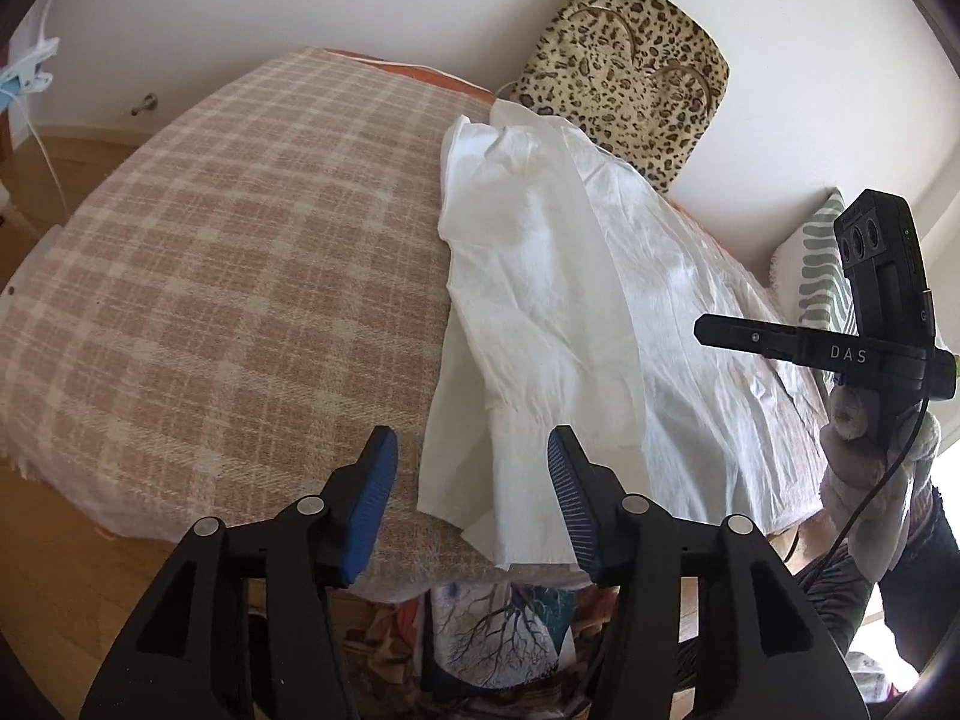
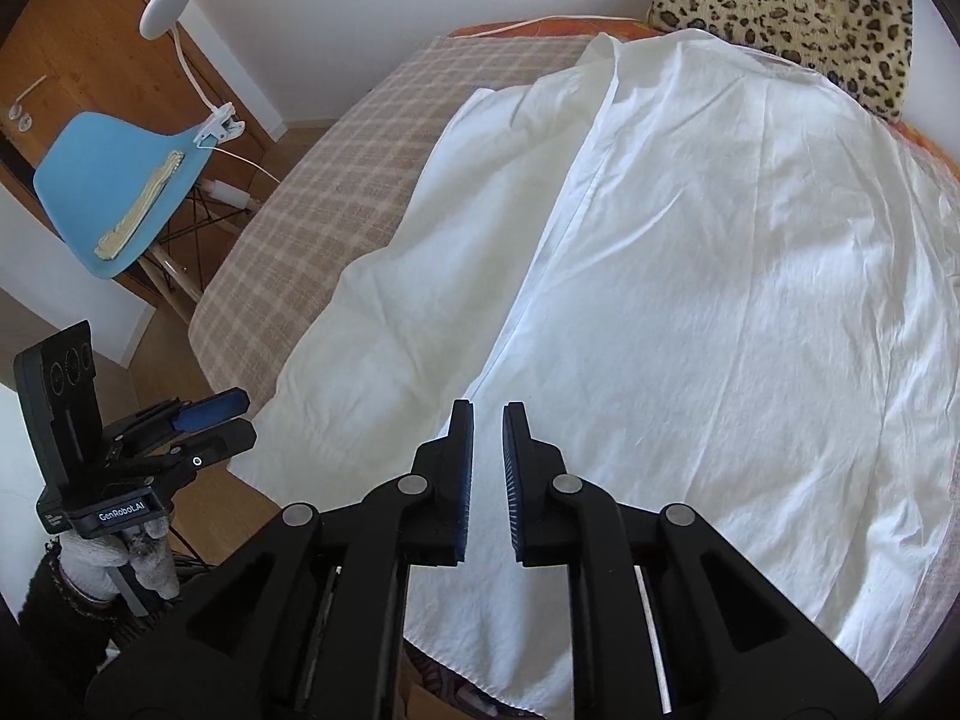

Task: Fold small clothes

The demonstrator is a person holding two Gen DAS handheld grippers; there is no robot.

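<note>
The left gripper (image 1: 473,450), black with blue ribbed pads, stands wide apart and holds nothing; its tips hover over the near edge of the white crumpled cotton shirt (image 1: 576,300), with the left pad above the pink-and-cream checked blanket (image 1: 240,240) and the right pad above the shirt's cuffed sleeve end, and whether either pad touches cloth cannot be told. The right gripper (image 2: 487,420) has its jaws drawn close together with only a narrow gap between them, nothing clamped in that gap, and it hangs over the shirt (image 2: 720,300) near the long straight front edge that runs from the collar toward the hem. The shirt lies spread flat on the blanket (image 2: 336,192) over what looks like a bed, one sleeve folded alongside its left side, its collar end toward the leopard-print plush cushion (image 1: 624,78) that leans on the white wall. In the right wrist view the left gripper (image 2: 210,426) shows at the lower left, held in a white-gloved hand (image 2: 96,558); in the left wrist view the right gripper's body (image 1: 780,342) shows side-on at the far right, its fingertips hard to make out. A light blue moulded plastic chair (image 2: 120,192) with a white clip-on lamp (image 2: 165,6) stands beyond the bed. The shirt's near hem is cut off behind the right gripper's body.
</note>
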